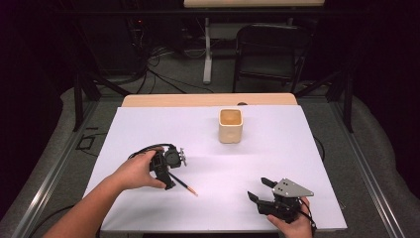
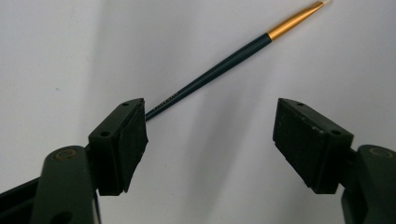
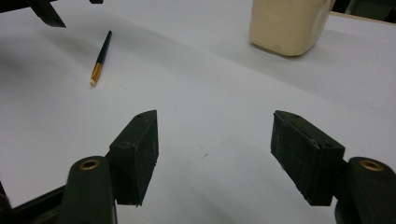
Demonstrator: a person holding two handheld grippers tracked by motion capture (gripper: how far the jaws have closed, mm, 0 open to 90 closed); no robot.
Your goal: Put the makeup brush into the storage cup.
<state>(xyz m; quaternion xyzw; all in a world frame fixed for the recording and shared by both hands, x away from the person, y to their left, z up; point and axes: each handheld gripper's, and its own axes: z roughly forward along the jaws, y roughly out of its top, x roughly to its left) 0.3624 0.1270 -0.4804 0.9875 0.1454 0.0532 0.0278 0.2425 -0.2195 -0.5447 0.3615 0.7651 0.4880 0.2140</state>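
At the left of the high view, the left hand (image 1: 134,172) holds the left gripper (image 1: 168,182) low over the white sheet (image 1: 277,163), with its tip pointing down at the near end of the brush (image 1: 183,185). The brush lies flat on the sheet, slanting from the gripper toward the near right, its gold band and pale tip at the far end from the gripper.

In the left gripper view the jaws stand wide apart with nothing pressed between them. The brush (image 2: 219,65) has its dark handle end just at the inner edge of the left-hand pad (image 2: 130,144); whether it touches the pad I cannot tell. The rest of the handle runs up and away to the gold band near the top edge. The other pad stands well apart from the brush.

Farther back, near the middle of the sheet, a cream cup (image 1: 231,125) stands upright, well apart from the brush and from both grippers.

At the near right, the right hand (image 1: 293,225) holds the right gripper (image 1: 261,189) close above the sheet, pointing left. Its jaws are spread wide and hold nothing. The right gripper view looks between them over bare sheet, with the brush (image 3: 100,58) lying far off at upper left and the cup (image 3: 287,25) at upper right.
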